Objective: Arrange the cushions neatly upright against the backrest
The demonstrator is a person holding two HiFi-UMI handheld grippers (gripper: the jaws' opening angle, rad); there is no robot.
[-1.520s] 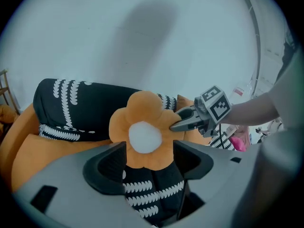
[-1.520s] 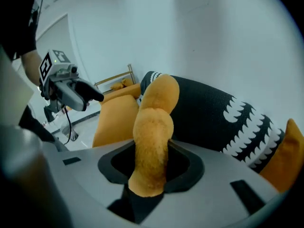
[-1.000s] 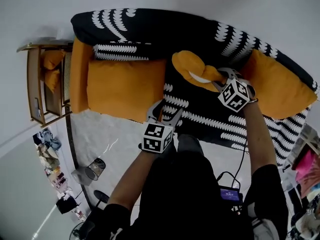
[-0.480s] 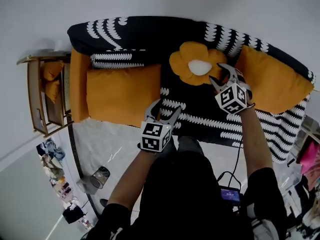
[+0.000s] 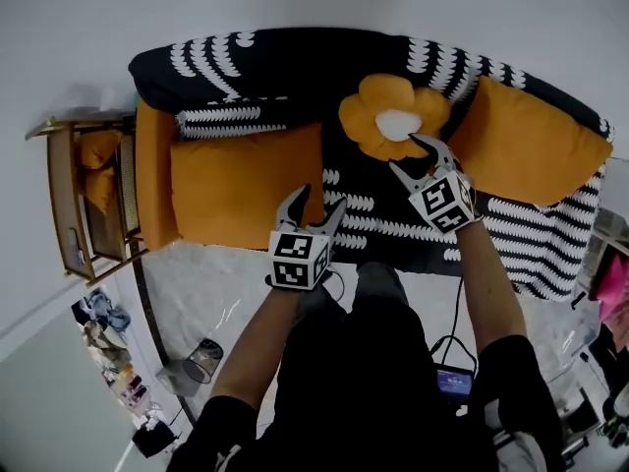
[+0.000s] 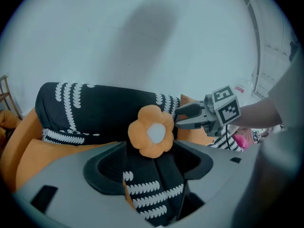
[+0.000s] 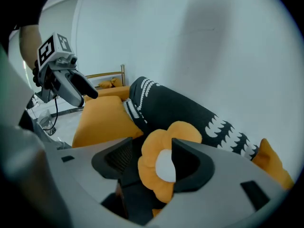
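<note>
the step in hand looks like letting go of the flower cushion (image 5: 393, 116) now that it stands against the backrest (image 5: 295, 62). to do it well, the right gripper (image 5: 405, 155) should draw straight back toward the person with its jaws kept wide. that way neither pad catches a petal and tips the cushion forward. it is worth checking that the cushion stands by itself before going to the next one.

the right gripper's jaws have just been opening and stand about half apart. in the right gripper view the flower cushion shows in the gap between them, but the pads do not seem to press on it. in the head view the tips sit at the cushion's lower edge, touching or just short of it; i cannot tell which. it grips nothing. the cushion is just ahead of this gripper, upright, its back on the black-and-white backrest.

the left gripper (image 5: 316, 205) hangs to the left, nearer the person, at the front edge of the sofa (image 5: 472, 234). its jaws are apart and empty.

further out, to the right of the right gripper, a large orange cushion (image 5: 526, 146) leans against the backrest at the sofa's end. to the left, beyond the left gripper, a second orange cushion (image 5: 246, 180) appears to lie flat on the seat; by my judgement it has yet to be stood up.
</note>
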